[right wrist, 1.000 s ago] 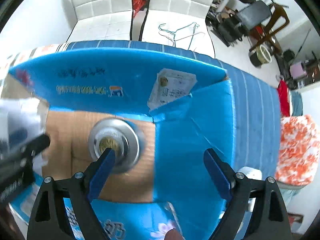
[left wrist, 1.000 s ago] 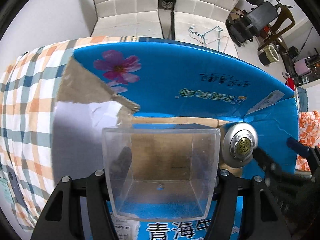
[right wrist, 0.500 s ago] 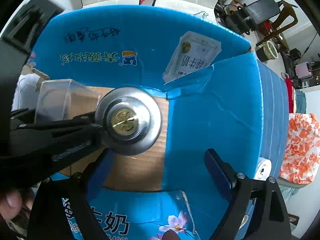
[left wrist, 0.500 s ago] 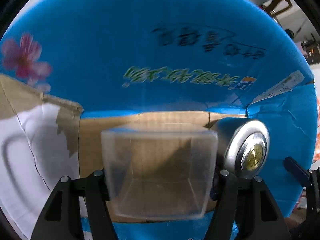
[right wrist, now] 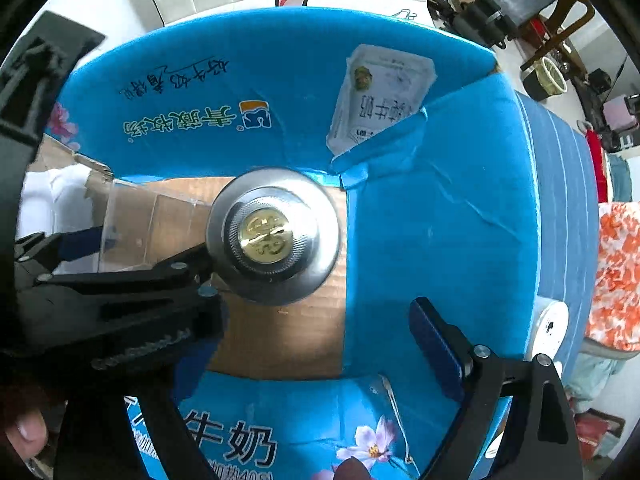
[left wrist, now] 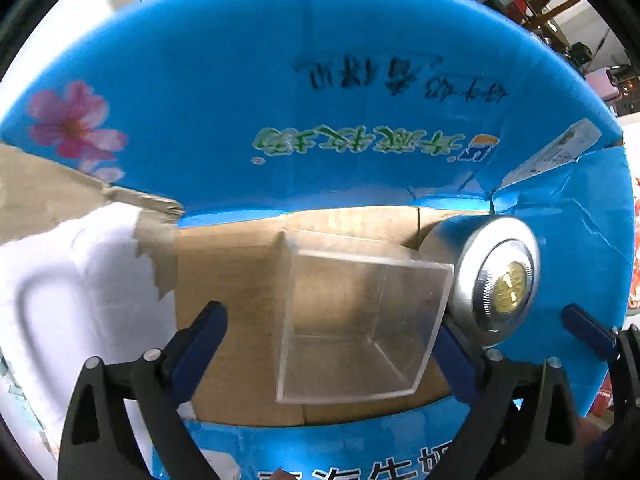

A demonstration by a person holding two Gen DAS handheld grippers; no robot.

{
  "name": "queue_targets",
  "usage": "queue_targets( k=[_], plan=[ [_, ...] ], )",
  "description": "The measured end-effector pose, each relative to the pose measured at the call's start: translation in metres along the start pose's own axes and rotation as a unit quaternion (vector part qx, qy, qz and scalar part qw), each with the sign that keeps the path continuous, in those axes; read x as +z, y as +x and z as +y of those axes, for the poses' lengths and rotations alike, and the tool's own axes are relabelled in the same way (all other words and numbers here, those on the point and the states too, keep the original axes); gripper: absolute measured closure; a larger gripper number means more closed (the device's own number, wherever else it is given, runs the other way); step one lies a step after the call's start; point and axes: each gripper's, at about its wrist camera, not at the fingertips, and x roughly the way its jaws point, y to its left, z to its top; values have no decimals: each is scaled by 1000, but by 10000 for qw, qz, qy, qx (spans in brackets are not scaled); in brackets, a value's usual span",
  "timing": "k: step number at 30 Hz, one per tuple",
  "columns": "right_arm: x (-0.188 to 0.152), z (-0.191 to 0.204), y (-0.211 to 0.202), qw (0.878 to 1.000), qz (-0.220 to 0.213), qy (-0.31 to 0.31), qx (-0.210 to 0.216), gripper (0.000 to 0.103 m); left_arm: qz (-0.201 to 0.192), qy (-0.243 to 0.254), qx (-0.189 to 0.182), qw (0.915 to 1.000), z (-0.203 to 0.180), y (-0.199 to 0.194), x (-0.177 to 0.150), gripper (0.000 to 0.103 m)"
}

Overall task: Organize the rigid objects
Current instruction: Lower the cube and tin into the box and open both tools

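A clear plastic box (left wrist: 360, 320) lies inside the blue cardboard carton (left wrist: 320, 80), on its brown floor. My left gripper (left wrist: 332, 344) is open around the box; its right finger is near the box's side, the left finger stands apart. A silver round tin with a gold emblem (left wrist: 492, 280) sits to the right of the box; it also shows in the right wrist view (right wrist: 272, 236). My right gripper (right wrist: 320, 344) is open above the carton floor, just in front of the tin, holding nothing. The clear box (right wrist: 132, 228) shows at its left.
The carton's blue flaps (right wrist: 440, 220) stand up on the far and right sides, a torn flap (left wrist: 80, 200) on the left. A white roll (right wrist: 552, 328) lies outside at right. The left tool's black frame (right wrist: 100, 300) crosses the right wrist view.
My left gripper has opened and let go of the clear box, which now rests on the carton floor. Both grippers have moved down into the carton.
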Motion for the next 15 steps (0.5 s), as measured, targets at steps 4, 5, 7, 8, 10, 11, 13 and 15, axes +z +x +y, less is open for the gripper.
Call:
queue_targets(
  k=[4,5,7,8,10,11,13,15],
  plan=[
    [-12,-7,-13,9999,-96,6,34,9,-265,-143,-39,9995,8,-21,-8,4],
    [-14,-9,-17,9999,-131,18,43,9,-346,-118,-17,9993,9,-28,-13,4],
    [-24,-10,-25,9997,-226,14,95,9,-492,-83,29,9988,11,-42,-24,4],
    [-28,-10,-31,9996,-267,11,125,9,-604,-68,88,9981,12,-50,-33,4],
    [-38,-6,-44,9991,-385,-30,146,9,-784,-51,194,9967,14,-66,-49,4],
    [-44,-6,-52,9987,-478,-46,173,9,-843,-54,288,9960,17,-71,-61,4],
    [-65,13,-65,9981,-589,-42,195,9,-1007,-56,499,9936,18,-84,-76,4],
    [-80,11,-79,9971,-697,3,304,9,-1254,-24,609,9902,22,-101,-92,4]
  ],
)
